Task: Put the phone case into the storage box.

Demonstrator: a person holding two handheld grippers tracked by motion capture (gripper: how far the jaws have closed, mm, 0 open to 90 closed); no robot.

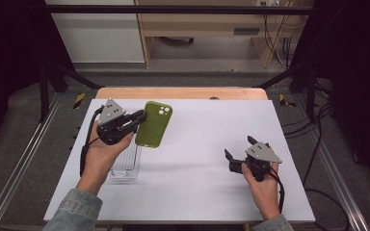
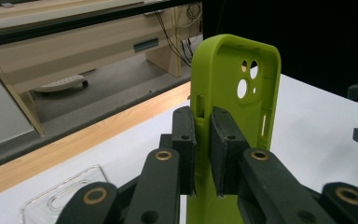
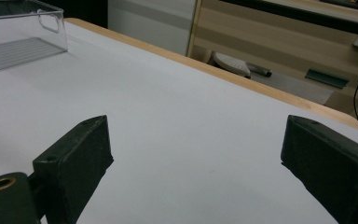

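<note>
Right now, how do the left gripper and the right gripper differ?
The left gripper is shut on the side wall of a green phone case and holds it above the table; the right gripper is open with nothing between its pads. In the high view the left gripper is raised over a clear tray, while the right gripper sits low over bare white table. Both are black, hand-held, with a grey plate on top.

A clear plastic tray [image 1: 125,166] lies on the white worktop [image 1: 197,144], with a wooden cabinet [image 1: 197,24] behind.
</note>
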